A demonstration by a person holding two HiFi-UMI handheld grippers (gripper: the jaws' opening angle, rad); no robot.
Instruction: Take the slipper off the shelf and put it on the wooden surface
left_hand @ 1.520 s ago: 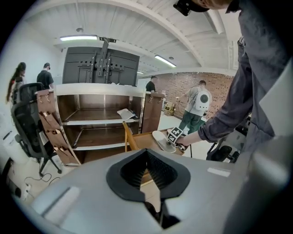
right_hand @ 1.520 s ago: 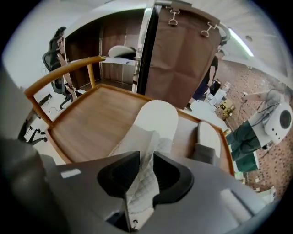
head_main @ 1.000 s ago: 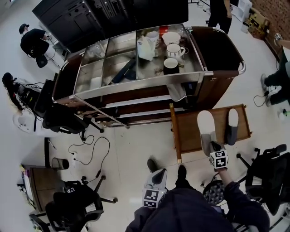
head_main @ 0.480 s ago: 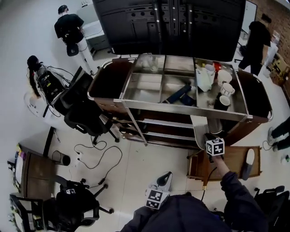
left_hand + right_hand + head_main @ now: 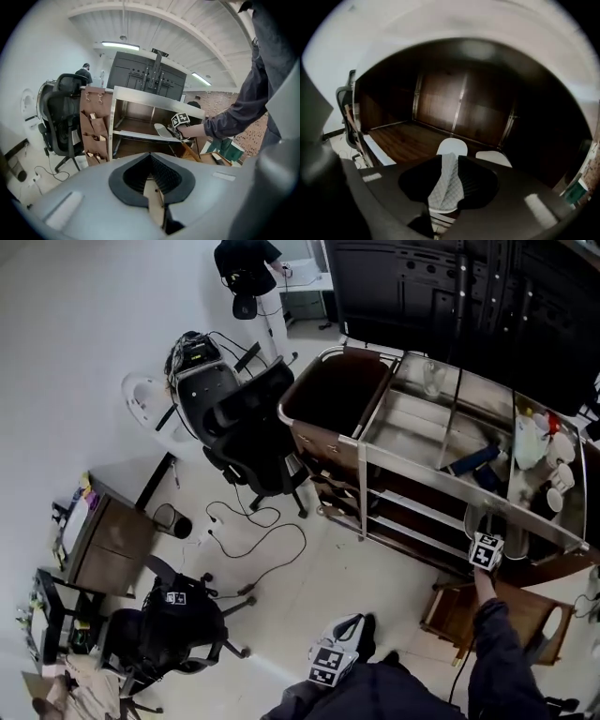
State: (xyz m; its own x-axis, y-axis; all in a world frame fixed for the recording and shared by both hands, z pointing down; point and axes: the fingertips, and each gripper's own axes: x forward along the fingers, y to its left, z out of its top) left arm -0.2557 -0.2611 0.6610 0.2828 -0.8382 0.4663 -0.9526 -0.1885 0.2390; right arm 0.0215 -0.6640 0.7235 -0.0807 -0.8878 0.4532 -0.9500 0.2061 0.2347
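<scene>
The slipper is seen lying on the lower shelf of the cart. Its quilted upper is between the jaws of the right gripper, which are opening and not pressed on it. A second slipper is already set on the wooden surface beside the cart. Lifting out and carrying across are judged left to do. The left gripper is held away from the cart, jaws nearly together on nothing.
</scene>
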